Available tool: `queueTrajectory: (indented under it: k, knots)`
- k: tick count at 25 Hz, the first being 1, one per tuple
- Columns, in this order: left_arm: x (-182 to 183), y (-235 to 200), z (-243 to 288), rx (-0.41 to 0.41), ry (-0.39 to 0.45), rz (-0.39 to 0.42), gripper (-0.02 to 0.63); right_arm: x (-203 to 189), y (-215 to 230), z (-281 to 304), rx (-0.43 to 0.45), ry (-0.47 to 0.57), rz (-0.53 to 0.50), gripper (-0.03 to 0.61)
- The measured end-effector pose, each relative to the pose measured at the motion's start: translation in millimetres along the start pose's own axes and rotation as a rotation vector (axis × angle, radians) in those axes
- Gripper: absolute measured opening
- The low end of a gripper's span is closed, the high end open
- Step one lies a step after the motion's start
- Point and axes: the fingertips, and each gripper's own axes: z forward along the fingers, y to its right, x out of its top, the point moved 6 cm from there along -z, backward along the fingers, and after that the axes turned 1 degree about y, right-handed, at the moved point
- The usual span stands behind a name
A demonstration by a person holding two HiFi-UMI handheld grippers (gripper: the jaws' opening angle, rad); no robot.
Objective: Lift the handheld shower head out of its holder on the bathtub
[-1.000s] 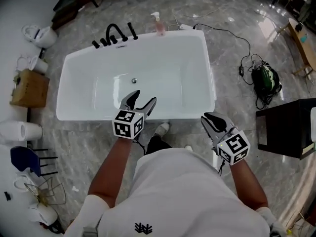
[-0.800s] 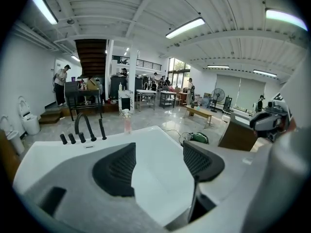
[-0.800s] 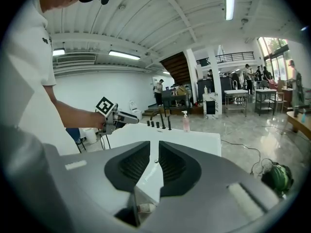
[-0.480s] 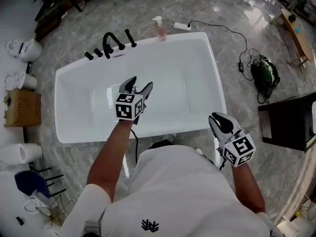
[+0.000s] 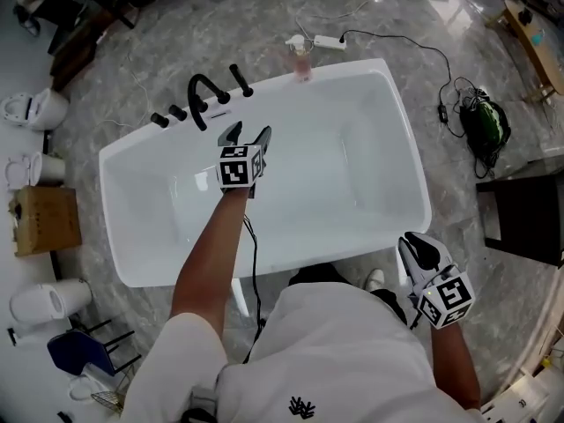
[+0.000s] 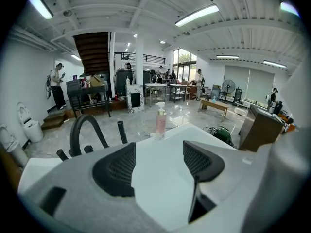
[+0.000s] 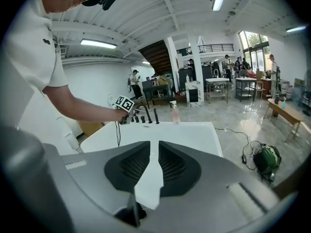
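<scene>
While the left gripper hovers over the basin of the white bathtub on an outstretched arm, its jaws stand wide apart and grasp nothing; the left gripper view shows only the tub's pale rim in the gap between them. Its tips point at the black fittings on the far rim, near them but not touching. The handheld shower head is a slim black wand that stands upright in its holder on that rim, just right of the arched black spout and well left of the pink pump bottle at the tub's far corner. Two short black knobs sit to the left of the spout. From the left gripper view the shower head rises between the spout and the bottle. The right gripper hangs low by the person's side, outside the tub's near edge, well apart from the fittings; its jaws are drawn almost together, with only a thin slit between the pads, and they grasp nothing. A green bag with cables lies on the marble floor to the right of the tub.
</scene>
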Motion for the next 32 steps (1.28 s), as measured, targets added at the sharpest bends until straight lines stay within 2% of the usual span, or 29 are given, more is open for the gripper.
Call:
queueTrajectory:
  k: [5, 11, 16, 25, 32]
  knots:
    - [-6, -38, 58, 0.037, -0.018, -0.01, 0.308, -7, 4, 25, -0.007, -0.068, 0.007, 0.067]
    - [-20, -84, 121, 0.1, -0.057, -0.012, 0.299, -12, 3, 58, 0.032, -0.15, 0.007, 0.066]
    - [-21, -120, 168, 0.129, -0.055, -0.041, 0.298, -31, 8, 88, 0.042, -0.209, 0.013, 0.066]
    - [-33, -154, 241, 0.173, -0.075, -0.029, 0.291, -67, 32, 131, 0.055, -0.277, 0.043, 0.064]
    - [-31, -172, 276, 0.195, -0.095, -0.015, 0.277, -86, 29, 144, 0.09, -0.339, 0.057, 0.064]
